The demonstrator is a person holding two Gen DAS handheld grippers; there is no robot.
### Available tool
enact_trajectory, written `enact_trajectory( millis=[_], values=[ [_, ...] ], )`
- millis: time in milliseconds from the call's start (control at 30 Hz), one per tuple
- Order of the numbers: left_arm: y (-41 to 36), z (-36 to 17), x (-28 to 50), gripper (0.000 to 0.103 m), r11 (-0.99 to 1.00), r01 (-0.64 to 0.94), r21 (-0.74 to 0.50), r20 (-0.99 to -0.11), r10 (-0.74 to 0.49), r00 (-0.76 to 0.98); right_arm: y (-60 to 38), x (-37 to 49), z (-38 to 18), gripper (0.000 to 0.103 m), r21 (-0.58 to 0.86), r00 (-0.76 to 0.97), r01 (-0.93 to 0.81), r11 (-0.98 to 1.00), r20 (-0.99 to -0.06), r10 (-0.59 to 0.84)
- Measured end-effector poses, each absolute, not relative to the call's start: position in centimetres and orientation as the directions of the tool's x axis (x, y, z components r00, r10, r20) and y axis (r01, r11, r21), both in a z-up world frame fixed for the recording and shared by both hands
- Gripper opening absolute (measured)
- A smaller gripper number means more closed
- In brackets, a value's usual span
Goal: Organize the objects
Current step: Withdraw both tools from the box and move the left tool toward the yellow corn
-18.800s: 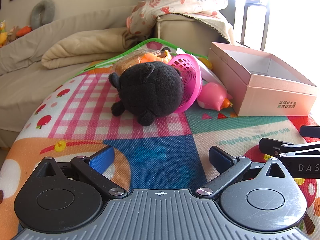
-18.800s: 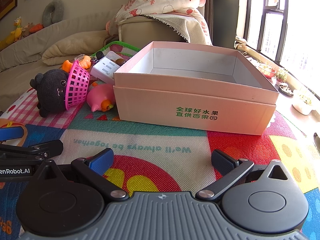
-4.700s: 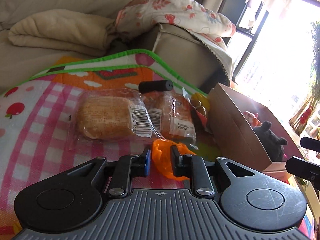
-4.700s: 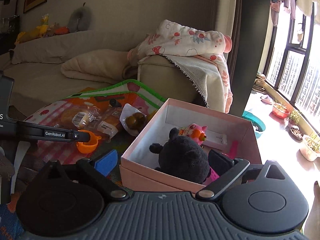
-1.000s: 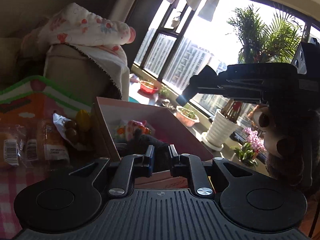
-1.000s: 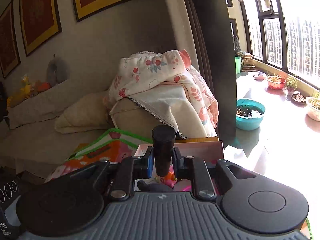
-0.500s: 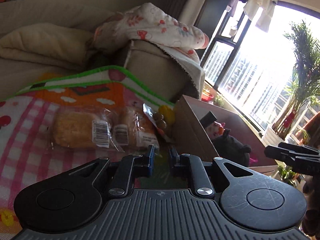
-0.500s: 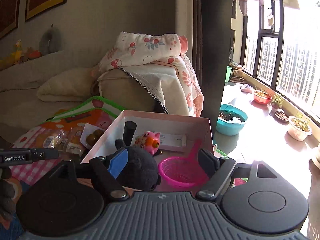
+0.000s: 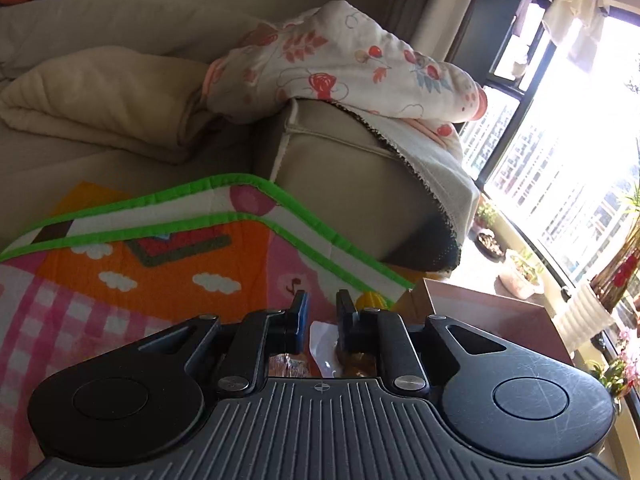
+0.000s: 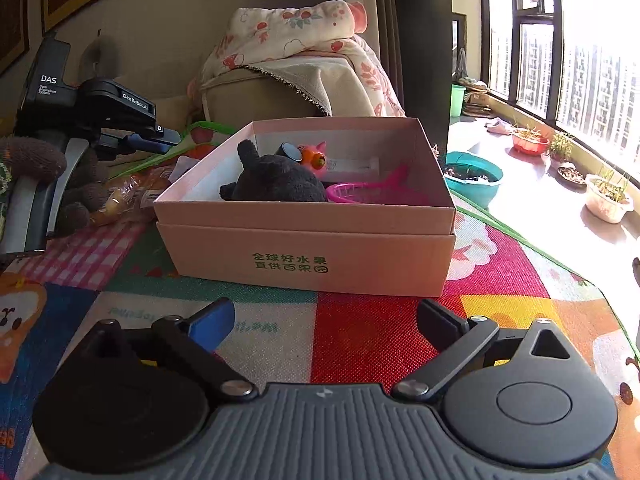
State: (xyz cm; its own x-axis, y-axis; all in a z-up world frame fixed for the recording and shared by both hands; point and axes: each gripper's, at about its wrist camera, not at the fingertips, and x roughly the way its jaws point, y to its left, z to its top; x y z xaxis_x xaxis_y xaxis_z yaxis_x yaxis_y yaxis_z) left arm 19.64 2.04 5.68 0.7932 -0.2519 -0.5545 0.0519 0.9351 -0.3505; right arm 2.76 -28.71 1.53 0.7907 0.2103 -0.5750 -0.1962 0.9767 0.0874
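While the pink box [image 10: 308, 264] sits open on the bright play mat [image 10: 360, 332], it holds one black plush [image 10: 276, 180], one pink pig toy [image 10: 314, 156], one black cylinder [image 10: 289, 150] and one pink basket [image 10: 352, 194]. It lies just ahead of the right tongs [image 10: 326, 318], whose jaws are opening with nothing between them. Off to its left, the left tongs [image 9: 319, 312] hang closed and empty over wrapped snacks [image 10: 128, 196].

Black cylinder [image 10: 289, 151] now lies in the pink box [image 10: 308, 254] by the pig toy [image 10: 314, 156], right gripper [image 10: 322, 320] empty, jaws opening, lowered before the box.
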Motion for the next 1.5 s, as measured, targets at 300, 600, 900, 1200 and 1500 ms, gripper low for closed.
enact_trajectory(
  millis=[300, 600, 900, 1200, 1500],
  values=[
    [-2.6, 4.4, 28.2, 0.017, 0.925, 0.143, -0.352, -0.7, -0.361, 0.616, -28.9, 2.8, 1.5, 0.1, 0.109, 0.79, -0.192, 0.975, -0.572, 0.22],
    [-2.4, 2.3, 29.4, 0.025, 0.911, 0.118, -0.395, -0.719, -0.387, 0.577, -29.8, 3.5, 1.2, 0.101, 0.178, 0.774, -0.181, 0.967, -0.581, 0.252],
    [-0.9, 2.8, 22.5, 0.016, 0.912, 0.227, -0.341, -0.722, -0.409, 0.558, -29.9, 3.2, 1.3, 0.103, 0.19, 0.782, -0.179, 0.965, -0.568, 0.257],
    [-1.0, 2.1, 12.6, 0.016, 0.876, 0.341, -0.341, -0.711, -0.477, 0.516, -30.3, 3.3, 1.3, 0.103, 0.204, 0.786, -0.139, 0.969, -0.572, 0.234],
    [0.5, 3.4, 4.4, 0.019, 0.875, 0.43, -0.221, -0.631, -0.465, 0.621, -29.2, 4.0, 0.8, 0.103, 0.131, 0.757, -0.118, 0.984, -0.63, 0.174]
  ],
)
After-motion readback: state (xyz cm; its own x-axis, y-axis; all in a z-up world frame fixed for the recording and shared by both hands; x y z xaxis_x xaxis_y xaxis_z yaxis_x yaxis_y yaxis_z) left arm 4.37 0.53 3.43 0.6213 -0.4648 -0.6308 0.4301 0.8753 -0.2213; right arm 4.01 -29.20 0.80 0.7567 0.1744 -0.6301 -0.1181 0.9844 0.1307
